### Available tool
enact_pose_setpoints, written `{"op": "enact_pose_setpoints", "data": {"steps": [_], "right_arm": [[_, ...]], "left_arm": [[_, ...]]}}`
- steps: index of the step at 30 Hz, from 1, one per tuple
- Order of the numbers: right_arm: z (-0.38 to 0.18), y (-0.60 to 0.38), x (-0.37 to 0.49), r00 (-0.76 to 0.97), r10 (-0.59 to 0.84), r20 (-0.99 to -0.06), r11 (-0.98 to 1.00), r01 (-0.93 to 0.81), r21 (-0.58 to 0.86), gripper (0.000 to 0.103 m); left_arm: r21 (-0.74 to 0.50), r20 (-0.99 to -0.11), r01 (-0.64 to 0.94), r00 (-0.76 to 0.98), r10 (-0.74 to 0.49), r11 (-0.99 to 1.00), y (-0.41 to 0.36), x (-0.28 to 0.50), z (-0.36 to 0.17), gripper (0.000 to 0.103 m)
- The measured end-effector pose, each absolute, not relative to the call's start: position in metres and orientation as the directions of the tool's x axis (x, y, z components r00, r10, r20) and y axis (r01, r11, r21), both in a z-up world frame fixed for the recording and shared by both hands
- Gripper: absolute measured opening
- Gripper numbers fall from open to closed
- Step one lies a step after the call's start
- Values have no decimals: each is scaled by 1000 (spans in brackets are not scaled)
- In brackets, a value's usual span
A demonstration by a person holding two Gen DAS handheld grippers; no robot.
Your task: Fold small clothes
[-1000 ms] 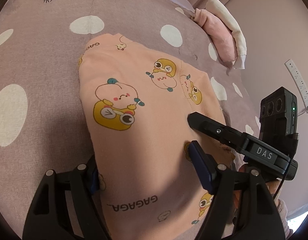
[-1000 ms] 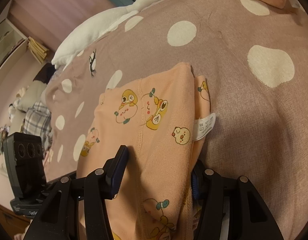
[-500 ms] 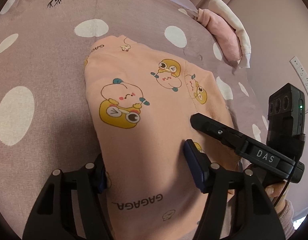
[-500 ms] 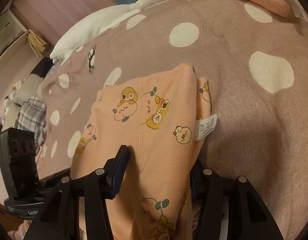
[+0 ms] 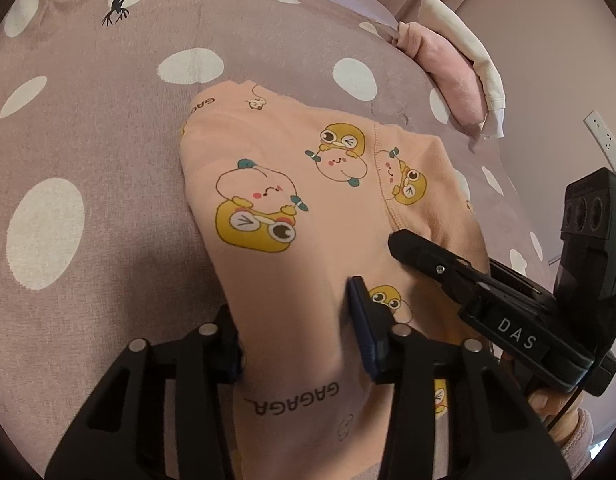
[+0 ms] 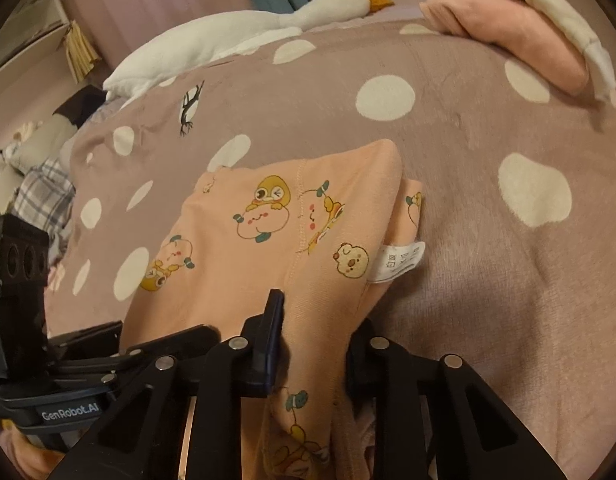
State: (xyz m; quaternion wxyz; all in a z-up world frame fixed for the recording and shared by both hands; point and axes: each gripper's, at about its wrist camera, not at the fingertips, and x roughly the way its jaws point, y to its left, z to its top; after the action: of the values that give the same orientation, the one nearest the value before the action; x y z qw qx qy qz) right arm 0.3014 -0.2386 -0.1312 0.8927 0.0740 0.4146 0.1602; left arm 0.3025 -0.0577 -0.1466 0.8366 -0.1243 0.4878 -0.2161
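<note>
Both hand-held grippers, left (image 5: 295,336) and right (image 6: 318,344), straddle the near end of the peach garment (image 5: 308,220) with fingers apart on the bed (image 5: 87,128); I judge a fold underway, needing a pinch next.

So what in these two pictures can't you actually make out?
- Near end of the peach garment: cut off by the bottom edge in both views, behind each gripper's fingers.
- Layers folded underneath: covered by the top layer.
- Care label print: too small, right wrist view.
- Left gripper and right gripper grip: cloth hides the contact.
</note>
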Motion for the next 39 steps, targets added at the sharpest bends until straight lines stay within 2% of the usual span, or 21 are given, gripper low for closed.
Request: {"op": "enact_pose_setpoints", "data": {"steps": [3,7,39], "right_arm": [[-126,-237,298,619,347,-704,938,-233,257,25],[-118,-235,292,638,363,-679,932,-250,263,24],[-79,-227,193,683,416,-601,909,-298,291,24]], "left_arm": [[-418,-759,239,438,-481,877,-55,301,-145,33],[-418,-754,237,447,-481,877,-54,298,-141,30],[-332,-738,298,509,-443,895,-52,199,-97,30]]}}
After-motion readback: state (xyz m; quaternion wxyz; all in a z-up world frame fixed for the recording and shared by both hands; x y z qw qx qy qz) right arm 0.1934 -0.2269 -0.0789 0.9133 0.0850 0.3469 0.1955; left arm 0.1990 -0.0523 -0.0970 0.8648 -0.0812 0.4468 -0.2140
